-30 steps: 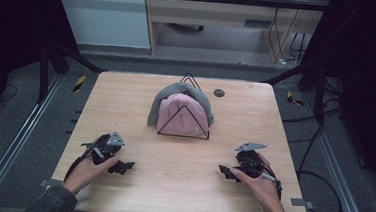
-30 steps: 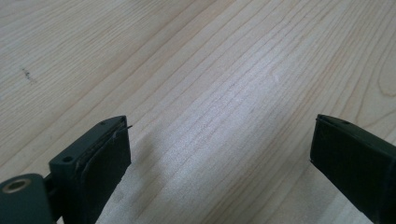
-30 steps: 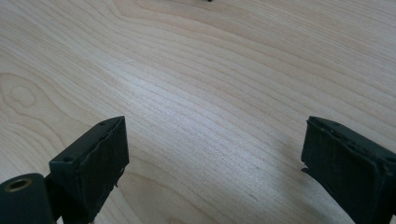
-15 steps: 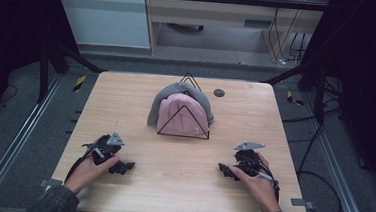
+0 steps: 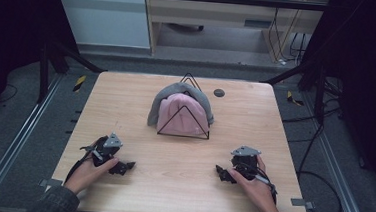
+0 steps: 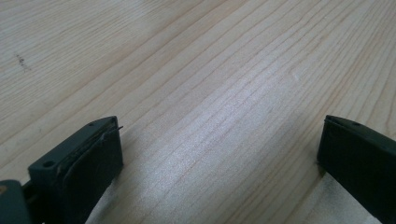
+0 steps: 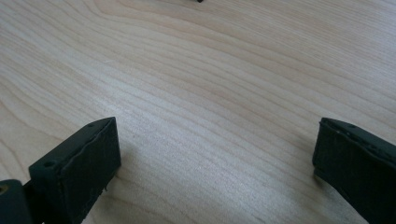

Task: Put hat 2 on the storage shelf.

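Left claw (image 5: 124,167) at 7 o'clock on the wooden surface (image 5: 180,185), jaws released, just widened, gripping nothing. Right claw (image 5: 223,173) at 5 o'clock, also released. Pink cloth (image 5: 183,114) under grey cloth (image 5: 157,104) on wire rack (image 5: 183,133), toward 12 o'clock, well apart.

We see two black hand-held units w/ grey three-cornered plates on top: left gripper (image 5: 121,167) lower left of the high view, right gripper (image 5: 225,173) lower right. Black cables trail from each toward the bottom edge. Sleeves are dark grey, at bottom left & bottom right corners. In both gripper views the jaws are matte black blocks w/ flat rubbery pads, small round hole near each top corner.
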Tool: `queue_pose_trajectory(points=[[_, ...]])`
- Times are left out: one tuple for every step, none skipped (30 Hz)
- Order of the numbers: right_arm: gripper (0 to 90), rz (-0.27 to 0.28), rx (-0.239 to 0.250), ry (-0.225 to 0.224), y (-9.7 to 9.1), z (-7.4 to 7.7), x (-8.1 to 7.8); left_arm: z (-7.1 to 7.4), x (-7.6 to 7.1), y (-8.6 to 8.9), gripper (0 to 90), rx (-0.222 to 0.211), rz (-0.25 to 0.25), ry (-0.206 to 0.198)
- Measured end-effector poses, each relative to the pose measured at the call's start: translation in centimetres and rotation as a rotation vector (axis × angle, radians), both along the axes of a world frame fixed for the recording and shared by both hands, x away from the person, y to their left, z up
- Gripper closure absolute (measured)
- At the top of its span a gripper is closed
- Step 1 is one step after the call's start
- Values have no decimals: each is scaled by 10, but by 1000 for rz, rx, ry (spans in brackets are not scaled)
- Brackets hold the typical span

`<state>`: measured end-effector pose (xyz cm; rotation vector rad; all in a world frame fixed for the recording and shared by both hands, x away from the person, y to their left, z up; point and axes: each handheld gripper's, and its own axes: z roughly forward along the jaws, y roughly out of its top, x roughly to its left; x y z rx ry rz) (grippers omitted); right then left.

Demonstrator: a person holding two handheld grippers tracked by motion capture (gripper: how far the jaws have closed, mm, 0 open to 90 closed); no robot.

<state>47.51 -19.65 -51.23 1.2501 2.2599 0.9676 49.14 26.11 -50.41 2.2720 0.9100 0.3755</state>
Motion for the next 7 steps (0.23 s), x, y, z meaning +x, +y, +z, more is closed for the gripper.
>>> queue_pose_trajectory(points=[[11, 4, -2, -2, -1, 0, -1, 0, 0, 0, 0, -1, -1, -2], [12, 5, -5, -2, -1, 0, -1, 0, 0, 0, 0, -5, 1, -3], [13, 2, -4, -3, -2, 0, -2, 0, 0, 0, 0, -5, 3, -3], [13, 3, -5, -4, -2, 0, -3, 0, -1, 0, 0, -7, 4, -3], [13, 0, -6, -3, -2, 0, -3, 0, -1, 0, 0, -8, 3, -2], [13, 0, -5, -2, -2, 0, -3, 0, -1, 0, 0, -8, 1, -3], [10, 0, -5, -2, -2, 0, -3, -1, -1, 1, 0, -8, 0, -3]])
